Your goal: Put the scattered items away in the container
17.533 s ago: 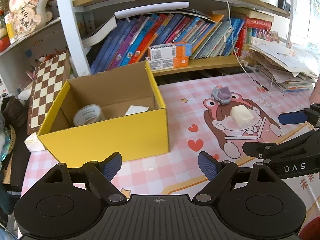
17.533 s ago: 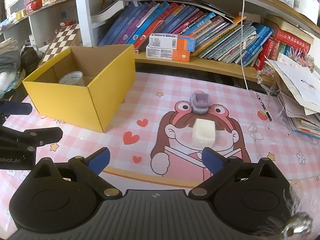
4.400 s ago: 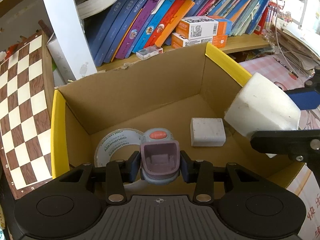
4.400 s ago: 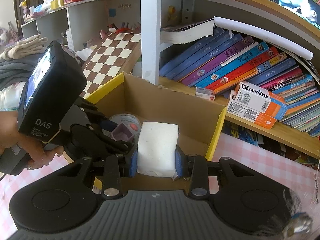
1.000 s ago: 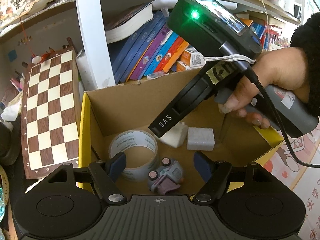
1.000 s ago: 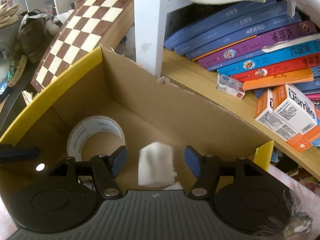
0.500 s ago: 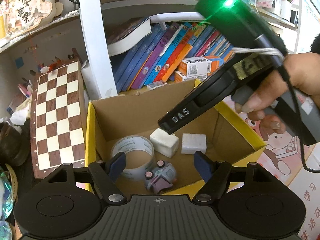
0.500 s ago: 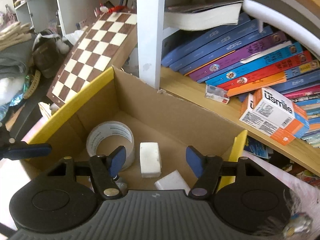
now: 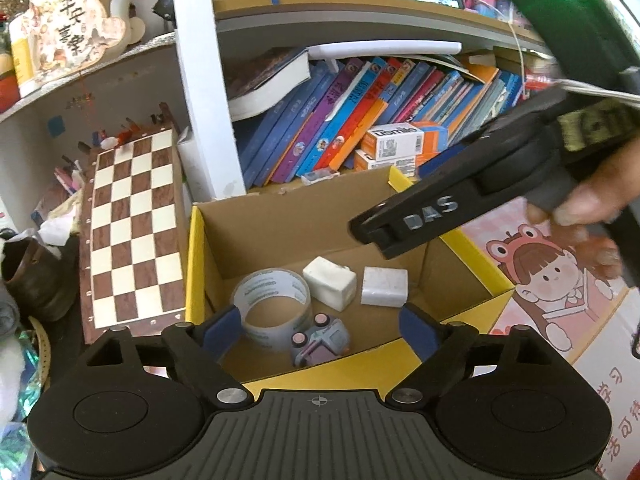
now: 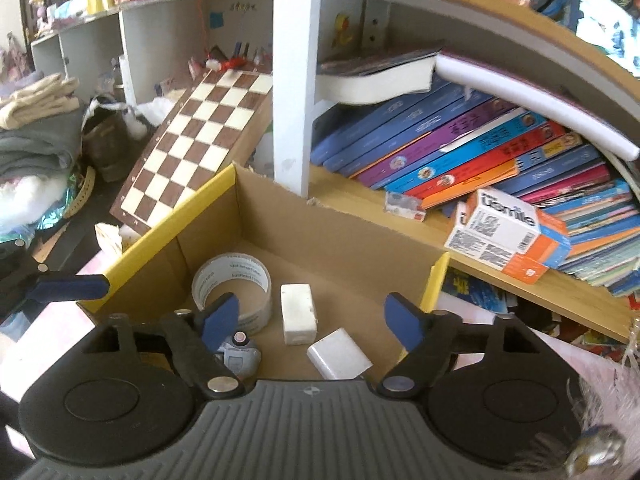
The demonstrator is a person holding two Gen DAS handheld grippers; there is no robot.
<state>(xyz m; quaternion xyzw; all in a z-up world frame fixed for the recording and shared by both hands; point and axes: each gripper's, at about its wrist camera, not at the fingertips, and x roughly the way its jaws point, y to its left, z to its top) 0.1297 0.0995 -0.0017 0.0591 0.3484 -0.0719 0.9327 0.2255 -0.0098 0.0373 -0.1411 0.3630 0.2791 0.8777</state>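
Below both opening, empty hand-held grippers (image 9: 320, 330) (image 10: 310, 320), the yellow box (image 9: 192, 264) holds the toy car (image 9: 322, 340).

Ahead of and below the left gripper's fingers (image 9: 222, 330) sits the box (image 9: 195, 264); in it, the tape roll (image 9: 276, 300) lies nearest the left-hand finger, the toy car (image 9: 320, 340) between the two fingers, and the two foam blocks (image 9: 330, 282) (image 9: 385, 286) side by side farther in, toward the right-hand finger. The chessboard (image 9: 132, 232) leans left of the box, and the bookshelf (image 9: 360, 136) stands behind it. In the right wrist view the same things lie between and beyond the right gripper's fingers (image 10: 220, 316), all inside the box.
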